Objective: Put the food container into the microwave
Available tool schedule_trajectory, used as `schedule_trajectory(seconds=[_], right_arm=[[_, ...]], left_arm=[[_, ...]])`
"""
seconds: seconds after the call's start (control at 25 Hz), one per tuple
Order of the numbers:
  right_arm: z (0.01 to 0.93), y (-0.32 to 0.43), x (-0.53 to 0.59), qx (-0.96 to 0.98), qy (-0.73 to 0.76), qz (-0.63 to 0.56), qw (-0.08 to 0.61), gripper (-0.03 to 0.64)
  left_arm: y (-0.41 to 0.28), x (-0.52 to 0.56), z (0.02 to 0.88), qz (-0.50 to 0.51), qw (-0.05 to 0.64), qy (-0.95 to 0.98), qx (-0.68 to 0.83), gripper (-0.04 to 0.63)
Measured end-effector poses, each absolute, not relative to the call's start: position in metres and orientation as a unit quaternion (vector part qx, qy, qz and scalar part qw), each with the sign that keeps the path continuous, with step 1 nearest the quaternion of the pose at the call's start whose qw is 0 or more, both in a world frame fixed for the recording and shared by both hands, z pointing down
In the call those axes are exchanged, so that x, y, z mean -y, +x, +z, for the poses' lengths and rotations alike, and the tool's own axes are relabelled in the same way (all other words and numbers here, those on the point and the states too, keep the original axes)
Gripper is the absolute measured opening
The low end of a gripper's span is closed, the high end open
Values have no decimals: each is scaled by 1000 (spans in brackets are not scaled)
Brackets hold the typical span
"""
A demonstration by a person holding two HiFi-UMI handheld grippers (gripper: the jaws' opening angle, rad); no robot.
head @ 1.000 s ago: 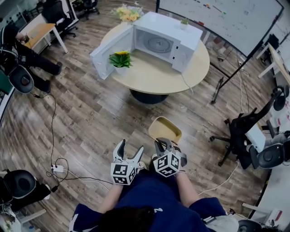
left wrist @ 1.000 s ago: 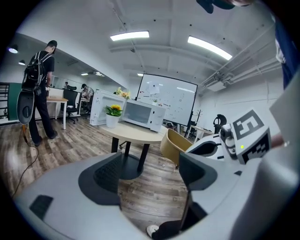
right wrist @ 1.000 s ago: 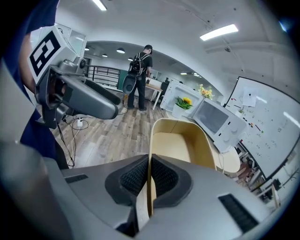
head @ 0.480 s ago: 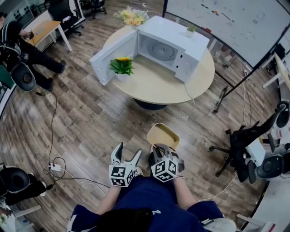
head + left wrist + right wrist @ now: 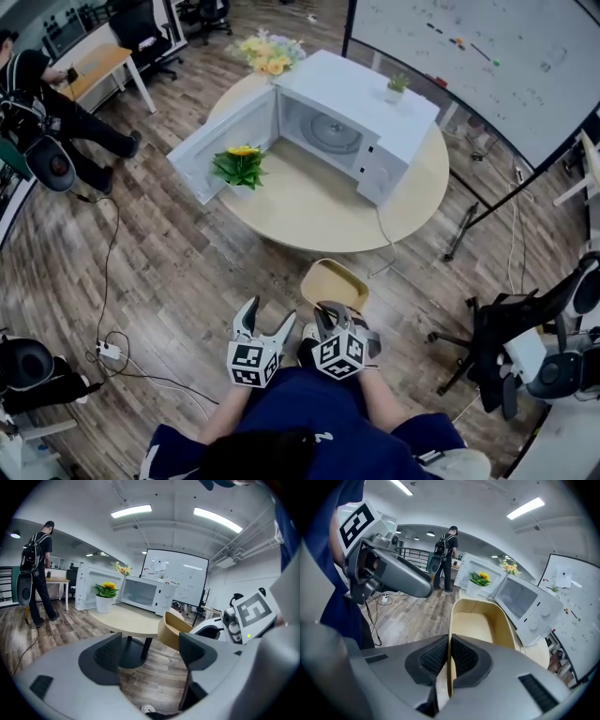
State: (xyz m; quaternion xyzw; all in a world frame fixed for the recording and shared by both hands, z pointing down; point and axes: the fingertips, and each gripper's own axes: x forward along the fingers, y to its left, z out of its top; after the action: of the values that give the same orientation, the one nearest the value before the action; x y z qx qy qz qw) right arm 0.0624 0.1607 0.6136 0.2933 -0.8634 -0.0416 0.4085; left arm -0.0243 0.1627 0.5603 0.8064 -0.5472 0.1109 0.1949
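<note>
In the head view, the food container [image 5: 334, 284] is held at its near rim by the right gripper [image 5: 330, 314]. It is held over the wooden floor, well apart from the table [image 5: 319, 216]. The microwave [image 5: 375, 122] stands there with its door [image 5: 220, 145] swung open, and a potted plant [image 5: 236, 167] is set just beside the door. The carrying step is judged to be in hand. Next, the gap to the table must be closed and the container steered past the plant into the cavity.

In the left gripper view, the left gripper [image 5: 150, 651] is tipped slightly downward. Its 2 jaws are spread wide and nothing is gripped.

In the right gripper view, the jaws are pinched nearly together on the container's thin wall. The gripper is angled more steeply down.
</note>
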Motion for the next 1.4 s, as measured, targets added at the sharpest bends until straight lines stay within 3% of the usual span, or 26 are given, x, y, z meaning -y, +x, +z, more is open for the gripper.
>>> schedule_trajectory(seconds=[0.72, 1.4], right_arm=[[614, 101, -99, 875, 265, -56, 402, 20], [611, 64, -28, 863, 298, -51, 406, 20]], left_arm=[[27, -94, 563, 116, 202, 793, 563, 365], [-17, -14, 568, 128, 196, 797, 557, 365]])
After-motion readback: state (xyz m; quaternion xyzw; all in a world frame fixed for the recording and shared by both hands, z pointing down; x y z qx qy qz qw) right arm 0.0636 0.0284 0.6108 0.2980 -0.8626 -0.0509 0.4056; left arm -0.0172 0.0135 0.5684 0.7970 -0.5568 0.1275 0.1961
